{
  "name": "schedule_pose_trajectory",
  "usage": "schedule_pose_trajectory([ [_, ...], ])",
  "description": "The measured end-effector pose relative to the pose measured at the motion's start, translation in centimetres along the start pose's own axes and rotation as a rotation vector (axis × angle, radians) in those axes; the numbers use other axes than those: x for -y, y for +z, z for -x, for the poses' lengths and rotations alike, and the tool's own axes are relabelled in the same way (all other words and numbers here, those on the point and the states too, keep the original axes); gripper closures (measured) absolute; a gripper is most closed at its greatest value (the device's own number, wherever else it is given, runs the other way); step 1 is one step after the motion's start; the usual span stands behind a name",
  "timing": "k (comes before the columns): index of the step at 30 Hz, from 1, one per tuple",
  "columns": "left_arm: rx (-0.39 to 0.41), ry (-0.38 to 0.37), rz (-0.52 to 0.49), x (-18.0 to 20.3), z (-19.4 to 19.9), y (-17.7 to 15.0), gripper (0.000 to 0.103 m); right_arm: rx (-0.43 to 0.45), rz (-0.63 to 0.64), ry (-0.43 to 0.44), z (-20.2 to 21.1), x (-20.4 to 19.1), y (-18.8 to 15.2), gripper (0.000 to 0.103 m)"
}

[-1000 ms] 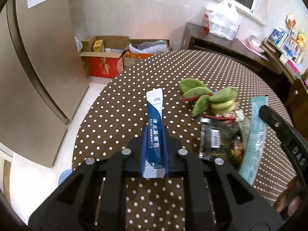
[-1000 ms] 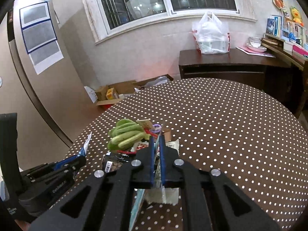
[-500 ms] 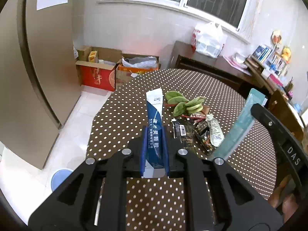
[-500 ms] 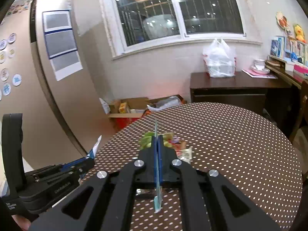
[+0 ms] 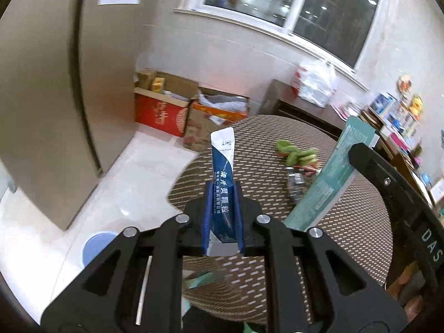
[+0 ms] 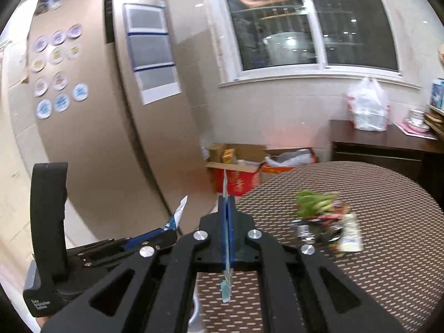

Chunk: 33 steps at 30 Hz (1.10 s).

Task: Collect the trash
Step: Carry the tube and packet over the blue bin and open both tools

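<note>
My left gripper (image 5: 223, 194) is shut on a blue and white sachet (image 5: 222, 163) that stands up between the fingers, held above the near edge of the round dotted table (image 5: 347, 222). My right gripper (image 6: 227, 208) is shut on a thin teal wrapper (image 6: 225, 291), seen edge-on; the same wrapper shows flat in the left wrist view (image 5: 330, 177). More trash stays on the table: green vegetable scraps (image 6: 316, 202) and dark snack wrappers (image 6: 327, 229). The left gripper with its sachet shows at the lower left of the right wrist view (image 6: 177, 216).
A tall beige fridge (image 5: 47, 88) stands to the left. Open cardboard boxes (image 5: 177, 111) sit on the floor by the wall. A blue round bin lid (image 5: 97, 248) lies on the floor below left. A dark sideboard (image 6: 383, 149) carries a white plastic bag (image 6: 366, 105).
Both grippers have risen and pulled back from the table with their wrappers held. The trash pile now looks smaller and farther. The views have swung left toward the fridge and floor.
</note>
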State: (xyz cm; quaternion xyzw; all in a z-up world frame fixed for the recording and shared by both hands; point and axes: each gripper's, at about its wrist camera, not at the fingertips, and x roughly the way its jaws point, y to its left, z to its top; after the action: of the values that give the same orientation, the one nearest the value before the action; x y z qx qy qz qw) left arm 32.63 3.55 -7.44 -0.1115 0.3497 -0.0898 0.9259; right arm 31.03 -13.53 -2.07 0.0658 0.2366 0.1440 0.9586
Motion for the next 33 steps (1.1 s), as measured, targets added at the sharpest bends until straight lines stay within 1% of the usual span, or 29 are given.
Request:
schedule_pose_trajectory([
  [2, 0.007, 0.018, 0.025, -1.8, 0.6, -0.4, 0.088, -0.017, 0.013, 0.035, -0.8, -2.3, -0.6, 0.101],
  [5, 0.022, 0.065, 0.063, -5.2, 1.6, -1.2, 0.088, -0.051, 0.032, 0.09, -2.6, -5.8, -1.8, 0.101],
  [9, 0.023, 0.144, 0.103, -10.0, 2.3, -2.5, 0.088, -0.093, 0.06, 0.14, -4.9, -9.7, -3.3, 0.101],
  [11, 0.014, 0.171, 0.124, -12.1, 2.2, -3.2, 0.088, -0.119, 0.082, 0.161, -6.3, -12.0, -4.3, 0.101],
  [15, -0.019, 0.222, 0.203, -17.5, 1.7, -4.7, 0.088, -0.164, 0.123, 0.202, -9.5, -16.2, -6.4, 0.101],
  [17, -0.037, 0.25, 0.253, -20.3, 1.3, -5.6, 0.088, -0.183, 0.142, 0.215, -10.7, -17.7, -7.3, 0.101],
  [20, -0.053, 0.295, 0.298, -23.5, 1.0, -6.7, 0.088, -0.214, 0.17, 0.239, -12.8, -20.2, -8.9, 0.101],
  [24, -0.071, 0.341, 0.339, -26.2, 0.5, -7.8, 0.088, -0.244, 0.199, 0.268, -15.4, -22.9, -10.8, 0.1],
  [27, -0.09, 0.374, 0.358, -27.5, -0.2, -8.6, 0.088, -0.279, 0.234, 0.24, -17.5, -24.8, -12.6, 0.099],
  [33, -0.126, 0.4, 0.372, -29.0, -1.6, -9.8, 0.088, -0.33, 0.282, 0.215, -19.2, -25.8, -14.9, 0.099],
])
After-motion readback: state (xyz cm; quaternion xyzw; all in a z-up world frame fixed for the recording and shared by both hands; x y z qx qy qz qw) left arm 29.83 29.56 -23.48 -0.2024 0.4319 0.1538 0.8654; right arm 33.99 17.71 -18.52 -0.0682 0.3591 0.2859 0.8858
